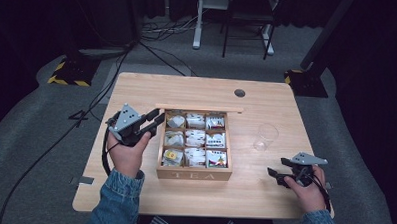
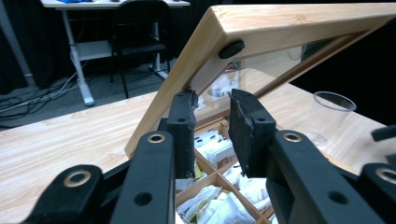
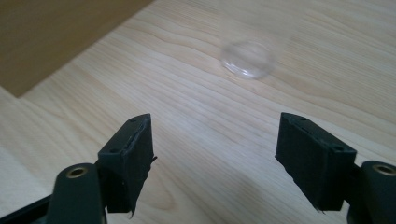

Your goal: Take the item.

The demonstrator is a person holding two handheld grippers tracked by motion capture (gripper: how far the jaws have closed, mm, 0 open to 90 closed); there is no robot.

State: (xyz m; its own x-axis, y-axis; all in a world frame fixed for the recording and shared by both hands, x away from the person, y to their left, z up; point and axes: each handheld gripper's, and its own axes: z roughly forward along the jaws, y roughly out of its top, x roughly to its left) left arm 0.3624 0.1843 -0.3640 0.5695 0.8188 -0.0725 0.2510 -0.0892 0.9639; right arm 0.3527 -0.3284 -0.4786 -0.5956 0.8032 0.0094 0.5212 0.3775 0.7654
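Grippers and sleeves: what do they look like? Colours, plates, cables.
Both grippers are black with two blocky jaws and brass-ringed screw holes. The left gripper and right gripper each carry a grey three-cornered plate and trail a black cable. Sleeves are blue denim.

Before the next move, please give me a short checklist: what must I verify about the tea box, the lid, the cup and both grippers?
1. Lid raised, box open: ok.
2. Left gripper free of the lid: cannot tell; its jaws stand a little apart near the lid's edge.
3. Tea bags reachable in the tea box: ok, all compartments look filled.
4. Right gripper open and holding nothing: ok.
5. Clear cup upright, apart from the box: ok.
6. Cup empty: ok, nothing seen inside.
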